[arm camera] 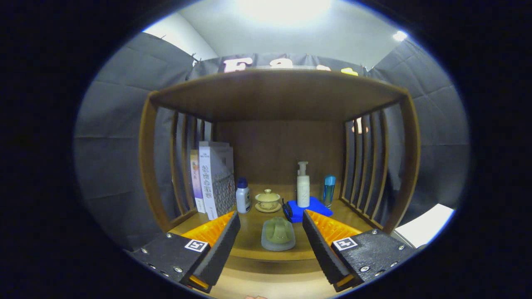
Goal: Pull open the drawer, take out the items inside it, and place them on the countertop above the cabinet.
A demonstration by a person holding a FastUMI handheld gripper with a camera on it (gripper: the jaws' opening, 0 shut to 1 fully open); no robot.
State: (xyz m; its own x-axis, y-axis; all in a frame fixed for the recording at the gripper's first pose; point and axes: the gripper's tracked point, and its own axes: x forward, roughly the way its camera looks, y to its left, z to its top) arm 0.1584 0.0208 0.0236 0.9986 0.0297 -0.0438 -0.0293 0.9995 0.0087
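Gripper view: we see the wooden cabinet (pixel 278 97) as the largest item, an open shelf unit with slatted sides and a flat top board, its countertop (pixel 249 238) spreading ahead of the fingers. Against the left slats stand upright books (pixel 214 182). We find the gripper (pixel 271 236) spread wide, its fingers apart and gripping nothing, touching nothing we can make out. Between the fingers, resting on the countertop, lies a pale green lidded dish (pixel 278 234). Beyond the fingers a blue pad (pixel 316 206) lies flat, with a white pump bottle (pixel 303 186) standing upright on it and a dark object at its left edge, too small to identify. A blue bottle (pixel 328 190) stands just right of the pad. A yellow lidded cup (pixel 267 200) on its saucer sits left of the pad, beside a small white bottle (pixel 242 196) with a blue cap.
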